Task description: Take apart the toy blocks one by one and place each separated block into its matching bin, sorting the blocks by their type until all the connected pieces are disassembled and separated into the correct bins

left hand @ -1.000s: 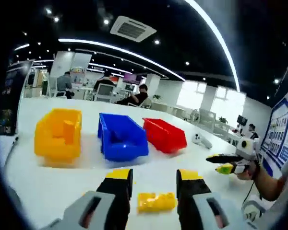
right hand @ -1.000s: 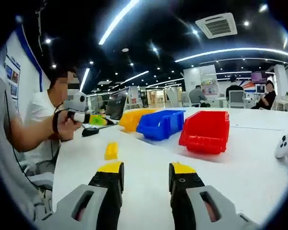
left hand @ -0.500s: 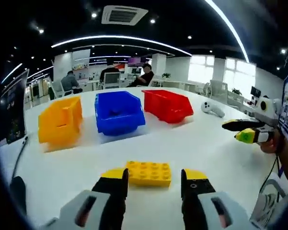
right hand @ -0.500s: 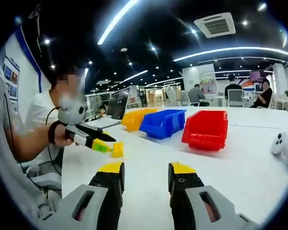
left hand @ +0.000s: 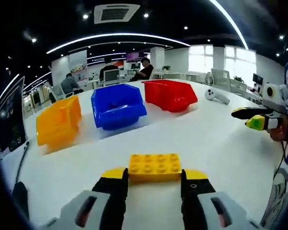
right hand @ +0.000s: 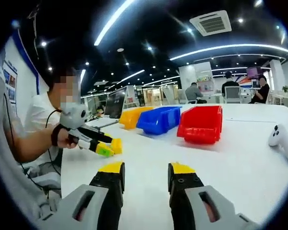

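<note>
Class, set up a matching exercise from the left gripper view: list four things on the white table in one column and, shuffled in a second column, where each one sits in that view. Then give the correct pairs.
Column A
1. yellow block
2. blue bin
3. yellow bin
4. red bin

Column B
a. leftmost of the three bins
b. just ahead of the left gripper, between its jaw tips
c. rightmost of the three bins
d. middle of the three bins

Pairs: 1-b, 2-d, 3-a, 4-c
</note>
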Available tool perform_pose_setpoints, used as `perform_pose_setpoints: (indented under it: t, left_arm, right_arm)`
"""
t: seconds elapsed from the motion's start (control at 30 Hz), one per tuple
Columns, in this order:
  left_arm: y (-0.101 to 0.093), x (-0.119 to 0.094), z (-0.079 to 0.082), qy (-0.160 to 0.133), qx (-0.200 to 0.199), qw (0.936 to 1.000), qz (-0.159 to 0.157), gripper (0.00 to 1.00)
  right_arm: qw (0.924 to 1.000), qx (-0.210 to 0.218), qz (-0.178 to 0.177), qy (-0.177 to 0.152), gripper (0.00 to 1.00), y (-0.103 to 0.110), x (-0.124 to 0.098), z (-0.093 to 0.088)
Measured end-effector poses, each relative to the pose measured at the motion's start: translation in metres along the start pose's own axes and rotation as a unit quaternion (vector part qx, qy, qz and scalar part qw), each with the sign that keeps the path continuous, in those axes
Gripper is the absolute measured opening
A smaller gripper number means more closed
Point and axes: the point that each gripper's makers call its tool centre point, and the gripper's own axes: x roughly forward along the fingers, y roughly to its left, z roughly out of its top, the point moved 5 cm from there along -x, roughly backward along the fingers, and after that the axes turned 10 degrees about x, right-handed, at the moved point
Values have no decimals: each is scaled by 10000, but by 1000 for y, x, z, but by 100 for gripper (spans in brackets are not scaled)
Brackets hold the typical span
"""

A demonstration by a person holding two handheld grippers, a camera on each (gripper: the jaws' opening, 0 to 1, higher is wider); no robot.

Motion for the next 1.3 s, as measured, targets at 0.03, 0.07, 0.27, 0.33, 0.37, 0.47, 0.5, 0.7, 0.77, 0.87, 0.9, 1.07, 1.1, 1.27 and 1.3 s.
perform_pose_setpoints:
  t: [0.03,0.07,0.27,0.33,0.37,0.47,0.5,0.7,0.77,0.87,0.9,1.07,1.1,1.27,1.3]
  left_arm:
    - [0,0,0,-8,2,10000,12,44]
    - [0,-1,1,-6,2,10000,14,44]
    - [8,-14,27,-603,201,9979,119,44]
    - [15,-21,36,-807,190,9963,209,44]
    - [18,-24,40,-888,230,9955,256,44]
    - [34,-33,49,-1044,273,9932,443,44]
    - [41,-36,53,-1091,290,9924,490,44]
    - [92,-43,72,-1180,385,9891,794,44]
    - [119,-45,80,-1254,430,9849,1114,44]
    - [154,-40,89,-1381,56,9822,1272,44]
    - [165,-37,91,-1418,-6,9809,1332,44]
    - [206,-25,98,-1594,-47,9702,1822,44]
    - [216,-21,99,-1635,-63,9679,1907,44]
    - [247,-4,100,-1476,-201,9667,2079,44]
    - [252,-2,100,-1476,-207,9664,2094,44]
  right_arm:
    - [10000,14,9,17,35,2,0,0]
    - [10000,17,13,23,34,3,0,0]
    - [9999,-72,100,87,31,8,-4,0]
    - [9999,-49,76,90,31,7,-4,-1]
    - [9999,-36,75,83,30,7,-3,-1]
    - [9999,-17,126,70,30,11,0,-1]
    - [9998,-69,171,113,30,14,2,-1]
    - [9994,-136,291,162,29,21,7,-3]
    - [9994,-76,299,129,29,22,7,-4]
    - [9994,-29,308,149,29,23,7,-6]
    - [9994,-45,305,174,29,23,7,-6]
    - [9998,-38,127,140,29,13,1,0]
    - [9999,-27,111,106,29,11,1,2]
    - [9999,-11,83,79,29,7,4,4]
    - [9999,-18,90,91,29,7,5,3]
